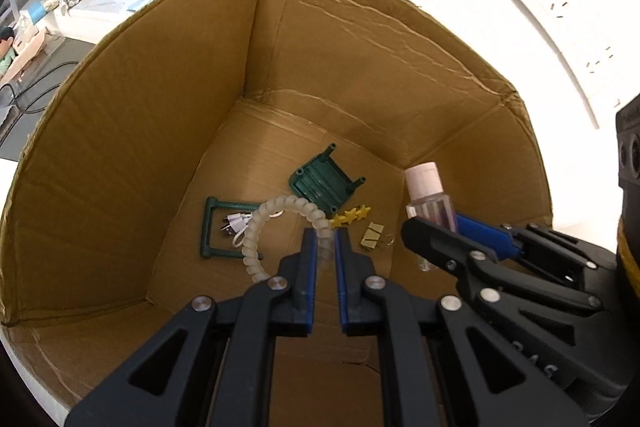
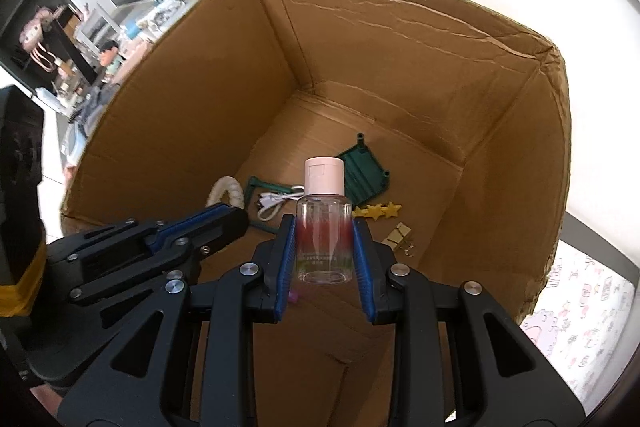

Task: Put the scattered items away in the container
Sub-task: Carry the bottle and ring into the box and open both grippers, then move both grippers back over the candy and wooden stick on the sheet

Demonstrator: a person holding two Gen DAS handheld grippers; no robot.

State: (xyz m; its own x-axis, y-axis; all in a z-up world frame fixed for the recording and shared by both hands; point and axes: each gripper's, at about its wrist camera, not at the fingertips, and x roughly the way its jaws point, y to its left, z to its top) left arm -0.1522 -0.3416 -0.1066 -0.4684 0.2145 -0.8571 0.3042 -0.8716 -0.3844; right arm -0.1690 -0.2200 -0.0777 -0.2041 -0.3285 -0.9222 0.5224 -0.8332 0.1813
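Note:
Both grippers hang over an open cardboard box (image 1: 120,155) (image 2: 168,115). My left gripper (image 1: 325,237) is shut on one end of a white spiral cable wrap (image 1: 264,223) that arcs above the box floor. My right gripper (image 2: 325,227) is shut on a clear bottle (image 2: 325,239) with a pink cap, held upright; the bottle (image 1: 430,203) also shows in the left wrist view. On the box floor lie a green stool (image 1: 324,183), a green frame (image 1: 210,227), a white cable (image 1: 236,225), yellow stars (image 1: 352,215) and binder clips (image 1: 374,238).
The box walls rise high on every side, with a creased back wall (image 2: 400,27). To the right of the box lies a patterned cloth (image 2: 584,311). A window and cluttered shelves (image 2: 60,47) stand behind at the left. A white wall with sockets (image 1: 568,7) is at right.

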